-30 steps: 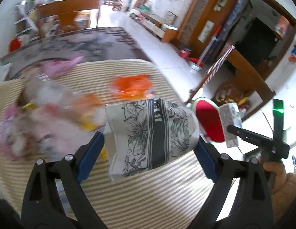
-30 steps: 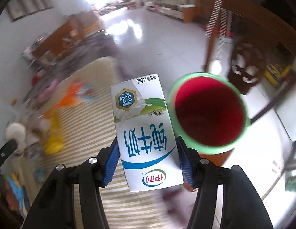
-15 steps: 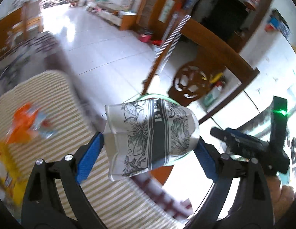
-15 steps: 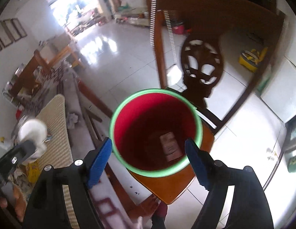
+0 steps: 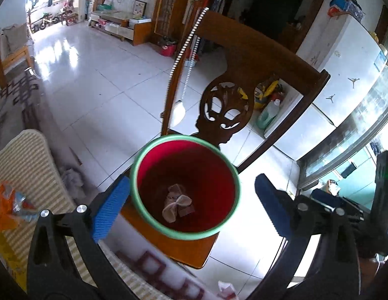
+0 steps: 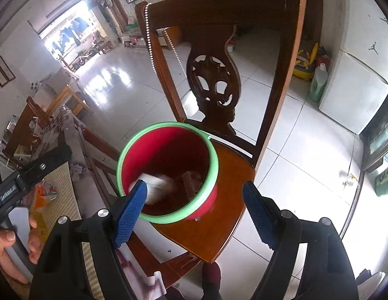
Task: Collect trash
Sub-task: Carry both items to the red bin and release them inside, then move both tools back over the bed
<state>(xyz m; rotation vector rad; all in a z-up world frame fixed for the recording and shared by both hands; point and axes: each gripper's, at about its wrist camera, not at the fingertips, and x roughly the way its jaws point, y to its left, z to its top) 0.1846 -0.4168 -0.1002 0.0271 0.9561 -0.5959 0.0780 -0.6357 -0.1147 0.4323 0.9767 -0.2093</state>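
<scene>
Both grippers hover over the red bin (image 5: 185, 187) on the chair (image 6: 219, 227) seat, jaws wide apart, nothing held. Left gripper (image 5: 192, 208) frames the bin mouth dead centre; a crumpled wrapper (image 5: 177, 203) and a dark scrap lie at the bottom. Right gripper (image 6: 194, 206) sits at the bin's 6 o'clock edge; a blurred white piece (image 6: 154, 183), seemingly mid-fall, is inside at 8 o'clock, next to a brown item (image 6: 192, 180). Step looks like the drop-off, trash now in the bin. More trash waits on the striped counter (image 5: 26, 155) at 9 o'clock: an orange wrapper (image 5: 10, 200) and a yellow pack (image 5: 5, 255). Next move probably calls for swinging back toward the counter, lining open jaws over the orange wrapper, closing flat so the thin foil doesn't slip.
</scene>
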